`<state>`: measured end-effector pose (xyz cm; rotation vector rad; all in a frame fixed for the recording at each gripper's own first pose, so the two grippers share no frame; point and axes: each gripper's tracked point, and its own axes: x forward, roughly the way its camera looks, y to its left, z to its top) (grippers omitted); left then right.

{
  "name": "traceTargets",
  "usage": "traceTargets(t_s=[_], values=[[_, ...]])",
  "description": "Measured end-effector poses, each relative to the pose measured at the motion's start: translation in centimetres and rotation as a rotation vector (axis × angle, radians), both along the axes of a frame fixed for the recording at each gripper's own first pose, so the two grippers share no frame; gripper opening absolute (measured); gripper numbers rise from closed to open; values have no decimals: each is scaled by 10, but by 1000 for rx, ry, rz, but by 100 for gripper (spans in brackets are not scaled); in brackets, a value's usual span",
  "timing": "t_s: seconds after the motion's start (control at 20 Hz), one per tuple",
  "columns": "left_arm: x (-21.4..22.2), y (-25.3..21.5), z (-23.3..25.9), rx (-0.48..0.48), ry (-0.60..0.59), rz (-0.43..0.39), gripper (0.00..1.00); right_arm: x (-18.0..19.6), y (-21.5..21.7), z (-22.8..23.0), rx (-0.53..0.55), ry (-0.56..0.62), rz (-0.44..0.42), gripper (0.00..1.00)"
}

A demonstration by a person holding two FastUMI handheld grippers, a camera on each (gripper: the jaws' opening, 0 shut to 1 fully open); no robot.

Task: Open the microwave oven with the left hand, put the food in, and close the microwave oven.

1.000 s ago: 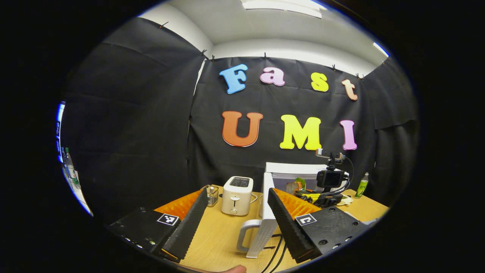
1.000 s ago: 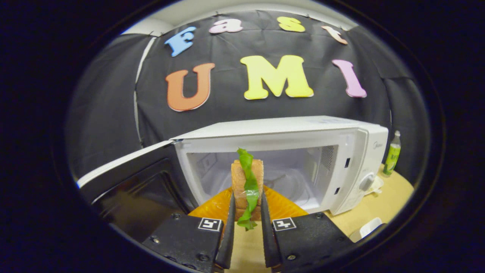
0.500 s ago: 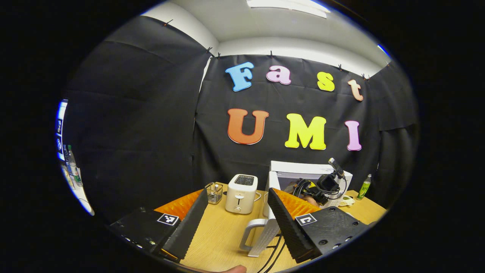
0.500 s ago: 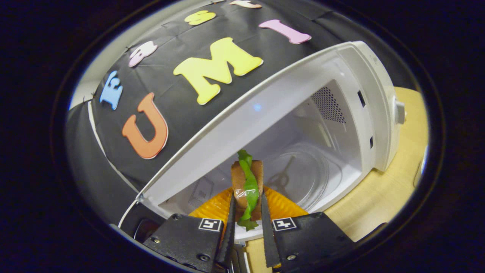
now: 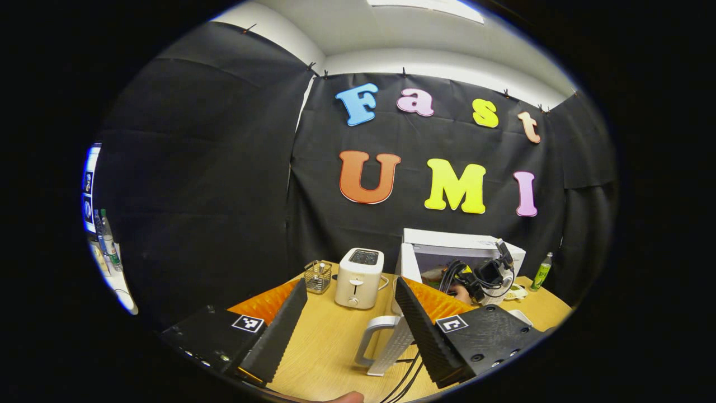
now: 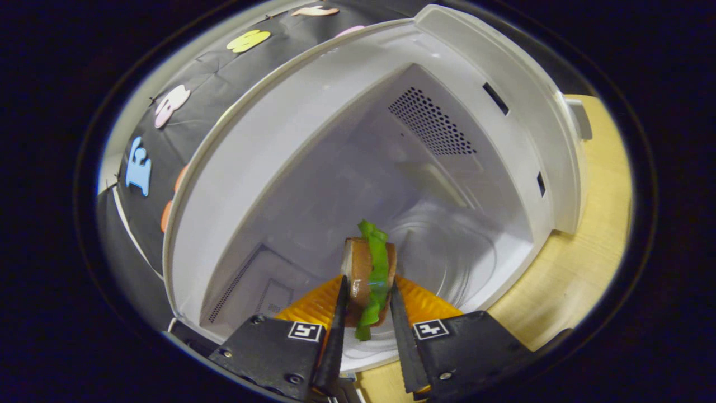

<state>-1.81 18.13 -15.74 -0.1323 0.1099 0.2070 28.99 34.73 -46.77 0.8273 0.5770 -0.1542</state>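
A sandwich (image 6: 369,268) of brown bread and green lettuce stands on edge between the fingers of my right gripper (image 6: 367,282), which is shut on it. The gripper is tilted, and it holds the sandwich inside the white microwave (image 6: 335,168), above the front of the glass turntable (image 6: 458,257). In the left gripper view the microwave (image 5: 464,240) stands at the back right. Its door (image 5: 400,268) is swung open toward me with the handle (image 5: 369,341) near my right finger. My left gripper (image 5: 350,282) hangs open over the table, holding nothing. The right gripper (image 5: 481,275) with its cables reaches into the oven's mouth.
A cream toaster (image 5: 359,270) and a small wire basket (image 5: 318,275) stand left of the microwave on the wooden table (image 5: 324,347). A green bottle (image 5: 540,271) is at the far right. Black cables (image 5: 408,369) trail near the door's lower edge.
My right gripper has carried the sandwich forward, through the oven's opening and into the cavity, rolling to one side as it went. The left gripper has stayed open and hardly moved.
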Motion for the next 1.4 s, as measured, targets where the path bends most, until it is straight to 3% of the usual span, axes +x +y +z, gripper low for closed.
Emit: traceTargets(t_s=[0.05,0.1,0.15,0.2,0.25,0.3,0.4,0.45,0.55,0.6,0.65,0.7,0.75,1.0,1.05,1.15,1.2,1.25,1.3,1.35,1.4], values=[[0,0,0,5,-1,0,95,0,-4,-4,-27,2,-1,38],[0,0,-1,10,2,3,95,0,-9,-10,-59,4,-10,52],[0,0,-2,16,5,6,95,-1,-13,-16,-84,12,-13,58],[-1,0,-2,20,9,8,95,-2,-17,-21,-102,18,-17,48],[-3,-1,-1,21,9,9,95,-2,-18,-21,-111,3,-16,63],[-5,-1,-2,21,11,9,95,1,-18,-21,-127,-14,-11,53],[-6,1,-1,20,17,12,95,-2,-23,-21,-201,-19,-3,60],[-8,0,-2,21,22,11,95,-3,-24,-20,-239,-28,4,76],[-12,5,-2,27,31,19,95,-5,-28,-20,-314,-40,22,75],[-15,9,-4,33,37,27,95,-6,-29,-18,-346,-47,33,91],[-17,12,-7,40,43,38,95,-7,-31,-13,-385,-57,41,84],[-19,15,-9,45,49,50,95,-8,-32,-10,-421,-66,51,87],[-21,18,-11,47,57,56,95,-11,-35,-6,-461,-72,62,99],[-29,22,-18,65,73,61,95,-34,-41,28,-462,-129,144,99],[-30,24,-20,64,74,64,95,-41,-45,37,-457,-141,156,91],[-32,27,-26,60,88,66,95,-55,-55,59,-464,-160,188,91],[-32,27,-29,58,92,63,95,-63,-63,71,-472,-176,205,100],[-33,26,-30,53,94,50,95,-70,-69,84,-477,-191,219,92],[-33,26,-31,48,90,40,95,-79,-74,97,-475,-212,240,91],[-35,26,-30,44,82,35,84,-88,-79,109,-466,-227,263,92],[-35,25,-29,42,74,25,94,-99,-84,122,-455,-241,282,100]])
